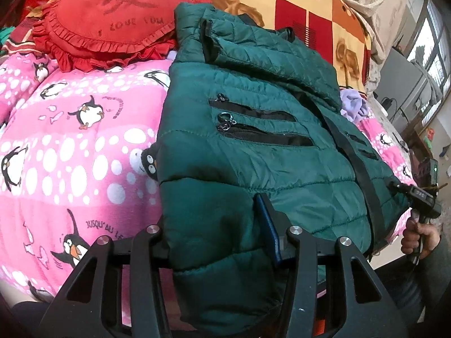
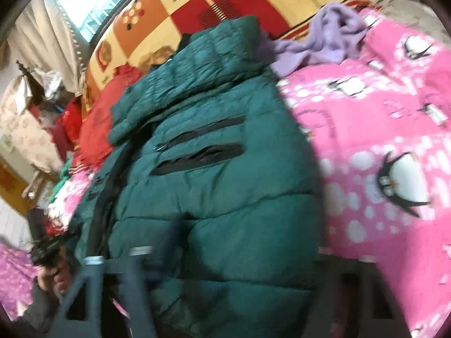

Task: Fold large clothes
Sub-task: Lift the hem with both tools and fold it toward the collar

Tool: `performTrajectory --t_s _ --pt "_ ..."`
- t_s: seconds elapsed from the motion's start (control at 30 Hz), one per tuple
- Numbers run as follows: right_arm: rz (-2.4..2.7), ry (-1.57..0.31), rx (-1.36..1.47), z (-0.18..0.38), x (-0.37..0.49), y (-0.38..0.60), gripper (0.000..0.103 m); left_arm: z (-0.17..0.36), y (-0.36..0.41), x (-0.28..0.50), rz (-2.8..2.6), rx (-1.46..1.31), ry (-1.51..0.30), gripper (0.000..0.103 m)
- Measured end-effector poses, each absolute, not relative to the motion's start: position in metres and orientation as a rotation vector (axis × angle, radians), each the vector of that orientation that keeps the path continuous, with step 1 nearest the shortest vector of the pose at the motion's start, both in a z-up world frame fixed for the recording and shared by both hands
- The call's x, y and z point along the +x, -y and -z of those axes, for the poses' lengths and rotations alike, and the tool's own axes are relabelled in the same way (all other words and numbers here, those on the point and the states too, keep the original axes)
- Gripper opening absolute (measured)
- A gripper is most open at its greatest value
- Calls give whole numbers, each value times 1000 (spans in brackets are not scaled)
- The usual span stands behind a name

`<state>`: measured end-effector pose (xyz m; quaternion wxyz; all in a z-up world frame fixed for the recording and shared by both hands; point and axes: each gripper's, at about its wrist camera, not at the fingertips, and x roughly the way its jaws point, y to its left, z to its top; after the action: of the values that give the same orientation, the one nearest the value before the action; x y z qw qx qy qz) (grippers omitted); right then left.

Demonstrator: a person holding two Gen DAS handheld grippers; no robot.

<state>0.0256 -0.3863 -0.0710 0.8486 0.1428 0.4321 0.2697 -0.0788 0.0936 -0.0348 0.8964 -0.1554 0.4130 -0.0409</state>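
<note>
A dark green quilted jacket [image 1: 253, 129] lies on a pink penguin blanket [image 1: 73, 146], front up, with black zip pockets and its sleeves folded over the chest. My left gripper [image 1: 217, 242] is shut on the jacket's near hem, with the fabric bunched between its fingers. My right gripper shows at the right edge of the left wrist view [image 1: 420, 197], at the jacket's other hem corner. In the blurred right wrist view the jacket [image 2: 214, 174] fills the middle and its hem lies between the right gripper's fingers [image 2: 234, 256]; they look closed on the fabric.
A red ruffled heart cushion [image 1: 112, 25] lies beyond the jacket's left side. A lilac garment [image 2: 324, 42] lies at its right shoulder. A red and yellow patterned sheet [image 1: 310, 8] covers the far bed. Furniture and a window [image 1: 431, 56] stand to the right.
</note>
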Motion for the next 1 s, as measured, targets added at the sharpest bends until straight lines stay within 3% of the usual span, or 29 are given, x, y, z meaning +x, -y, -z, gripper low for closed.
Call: performTrajectory --t_s 0.07,0.2,0.23,0.27,0.33,0.43,1.0 --pt "-572 -885 305 67 23 390 33 35 -96 -78 81 -342 -853 46" --pt "-551 -857 260 61 17 388 25 36 -104 -77 88 -406 -856 46" --pt "-550 -852 250 60 16 387 21 35 -105 -77 92 -418 -853 42" --pt "-545 -835 236 56 12 385 20 34 -108 -79 95 -439 -848 25" --pt "-535 -815 224 51 6 385 18 31 -112 -84 98 -465 -857 16" --pt "-520 -810 208 46 -7 384 17 24 -106 -94 91 -420 -876 13" --pt "-552 -835 313 19 -112 410 17 -28 -87 -197 168 -281 -902 12"
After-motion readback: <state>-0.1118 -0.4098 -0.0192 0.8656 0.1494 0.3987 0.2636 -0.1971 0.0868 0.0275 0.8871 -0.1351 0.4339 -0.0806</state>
